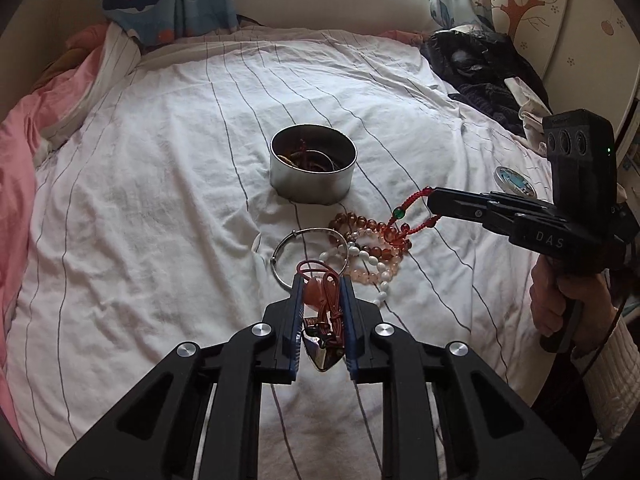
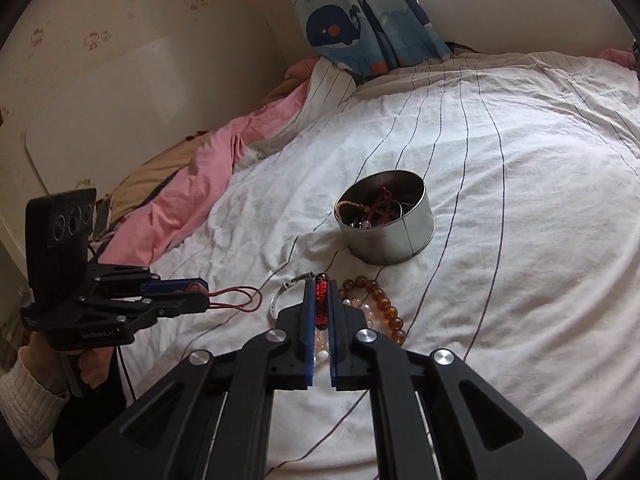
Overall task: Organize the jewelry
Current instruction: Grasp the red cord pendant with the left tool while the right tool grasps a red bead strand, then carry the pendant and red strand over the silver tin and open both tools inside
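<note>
Clamping a red-corded orange pendant (image 1: 320, 300), the left gripper (image 1: 322, 280) sits lower centre; the right gripper (image 1: 434, 206), mid-right, pinches a red braided cord (image 1: 414, 196) near the round metal tin (image 1: 313, 170).

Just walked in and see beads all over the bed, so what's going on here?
A person is sorting jewelry into a metal tin on the striped sheet, one pair of tongs in each hand. The left tongs are shut on a pendant with red cord. The right tongs are shut on a red braided cord with a green bead. A silver bangle and amber bead bracelets lie on the sheet.
</note>
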